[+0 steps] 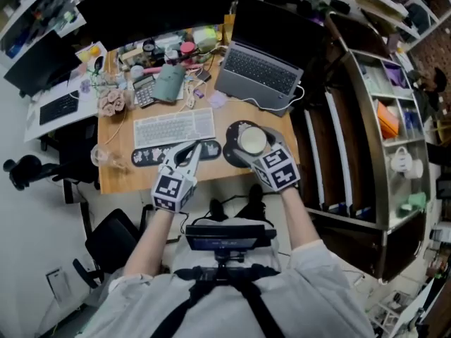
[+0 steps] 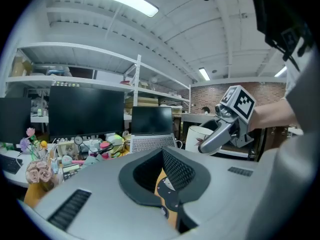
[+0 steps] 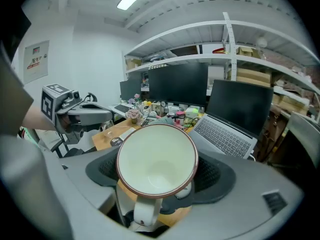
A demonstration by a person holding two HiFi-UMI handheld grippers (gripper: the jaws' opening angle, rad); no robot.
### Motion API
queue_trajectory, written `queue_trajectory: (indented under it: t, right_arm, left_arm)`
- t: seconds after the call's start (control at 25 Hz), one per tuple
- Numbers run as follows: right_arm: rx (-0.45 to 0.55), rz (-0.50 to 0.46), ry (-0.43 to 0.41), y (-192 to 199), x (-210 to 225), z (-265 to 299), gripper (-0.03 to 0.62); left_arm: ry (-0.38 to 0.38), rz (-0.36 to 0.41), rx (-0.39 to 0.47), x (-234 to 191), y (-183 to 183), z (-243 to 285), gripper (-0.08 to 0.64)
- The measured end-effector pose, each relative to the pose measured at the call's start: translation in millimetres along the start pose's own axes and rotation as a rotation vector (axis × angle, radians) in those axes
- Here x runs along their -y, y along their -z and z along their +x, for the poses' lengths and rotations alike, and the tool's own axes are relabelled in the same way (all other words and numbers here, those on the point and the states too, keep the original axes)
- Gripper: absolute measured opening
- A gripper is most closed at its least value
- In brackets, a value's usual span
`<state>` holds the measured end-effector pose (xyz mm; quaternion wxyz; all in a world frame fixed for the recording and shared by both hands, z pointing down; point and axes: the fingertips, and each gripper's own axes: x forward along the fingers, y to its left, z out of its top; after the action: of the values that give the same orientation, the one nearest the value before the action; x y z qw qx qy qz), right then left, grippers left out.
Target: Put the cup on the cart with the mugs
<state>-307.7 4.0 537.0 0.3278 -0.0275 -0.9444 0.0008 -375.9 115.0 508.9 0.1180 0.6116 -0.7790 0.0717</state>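
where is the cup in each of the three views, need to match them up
Head view: the cup is just right of centre, below the laptop.
Left gripper view: the cup is right of centre, its white side showing, just right of the laptop.
Right gripper view: the cup fills the centre, its mouth toward the camera, held between the jaws.
Shared landmark: the open laptop, seen in all three.

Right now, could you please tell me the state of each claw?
Left claw: closed, holding nothing.
Right claw: closed on the cup.
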Motion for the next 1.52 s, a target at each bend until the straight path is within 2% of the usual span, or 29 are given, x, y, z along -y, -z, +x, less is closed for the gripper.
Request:
queue_trajectory:
  t: [0.4, 0.64, 0.88, 1.28, 1.52]
  right_arm:
    - [0.034, 0.15, 0.211, 45, 55, -94, 0.414]
    - [0.054, 0.239, 0.302, 77, 90, -165, 0.414]
    - [0.089, 0.283, 0.376, 105, 128, -253, 0.414]
    - [0.163, 0.275, 0.442, 128, 189, -391, 0.414]
    - [0.157, 0.272, 0.469, 148, 235, -461, 0.414]
  left_arm:
    - [0.267, 0.064, 0.023, 95, -37, 55, 0.003]
    - [0.417, 0.116, 0.052, 176, -51, 89, 0.003]
    - [0.557, 0.165, 0.083, 285, -75, 120, 0.003]
    - [0.701, 0.204, 0.168, 441, -139, 163, 0.003]
    - [0.757, 0.244, 0.208, 520, -179, 187, 0.003]
